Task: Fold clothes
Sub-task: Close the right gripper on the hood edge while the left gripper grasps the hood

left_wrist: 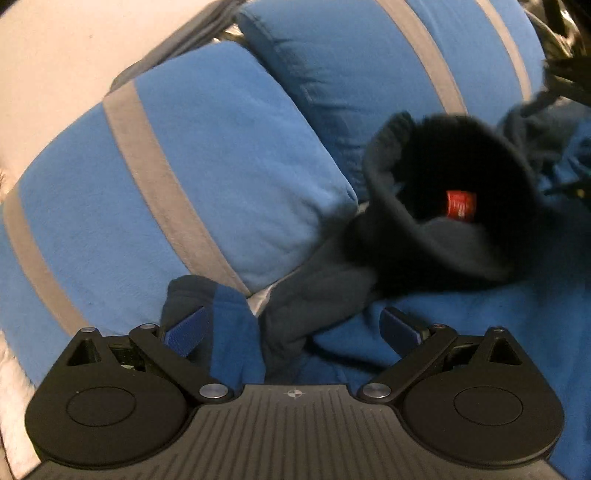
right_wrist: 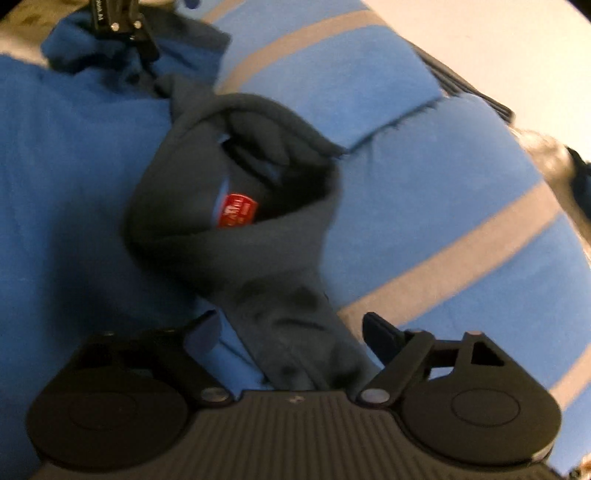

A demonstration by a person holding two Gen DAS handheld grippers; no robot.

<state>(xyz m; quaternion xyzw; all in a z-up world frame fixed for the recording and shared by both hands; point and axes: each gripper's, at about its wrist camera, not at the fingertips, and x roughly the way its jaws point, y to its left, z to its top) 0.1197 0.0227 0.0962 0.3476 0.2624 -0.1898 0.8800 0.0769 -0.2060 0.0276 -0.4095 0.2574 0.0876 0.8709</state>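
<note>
A blue fleece garment point(left_wrist: 461, 332) lies crumpled in front of striped cushions. Its dark grey collar point(left_wrist: 443, 251) stands up in a ring, with a red label point(left_wrist: 460, 203) inside. My left gripper point(left_wrist: 295, 328) is open wide, and a fold of dark grey and blue fabric lies loose between its blue-padded fingers point(left_wrist: 186, 330). The right wrist view shows the same collar point(right_wrist: 236, 251) and label point(right_wrist: 236, 210) over the blue body point(right_wrist: 74, 184). My right gripper point(right_wrist: 291, 332) is open, with a dark strip of the collar running between its fingers; the pads do not press on it.
Two blue cushions with grey stripes point(left_wrist: 184, 184) point(left_wrist: 369, 74) stand close behind the garment, one also seen at the right point(right_wrist: 424, 206). A pale surface point(left_wrist: 55, 55) rises behind them. Black hardware point(right_wrist: 122, 26) rests on the blue fabric at the top left of the right wrist view.
</note>
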